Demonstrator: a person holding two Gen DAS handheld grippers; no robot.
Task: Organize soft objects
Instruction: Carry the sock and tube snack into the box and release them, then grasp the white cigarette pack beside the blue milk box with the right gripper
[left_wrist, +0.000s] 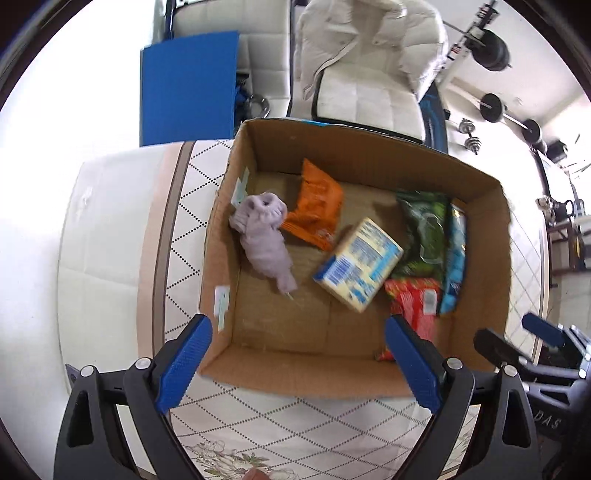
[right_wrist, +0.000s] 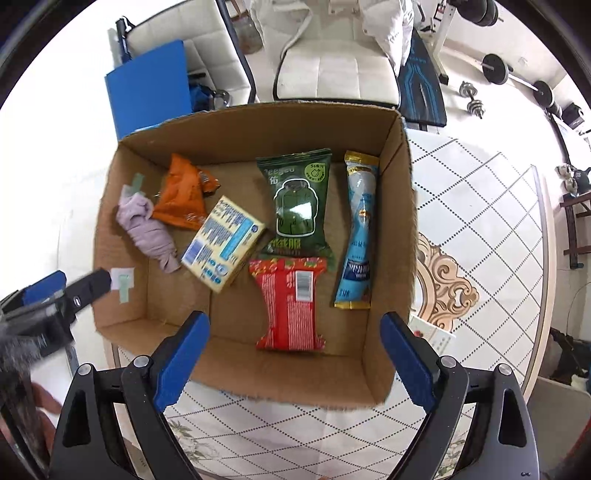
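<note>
An open cardboard box stands on a patterned table. Inside lie a crumpled lilac cloth, an orange pouch, a yellow and blue packet, a green pouch, a red packet and a light blue stick pack. My left gripper is open and empty above the box's near wall. My right gripper is open and empty above the near wall, over the red packet's side.
The table has a white diamond pattern cloth. White padded chairs, a blue board and dumbbells stand beyond it. The other gripper shows at each view's edge.
</note>
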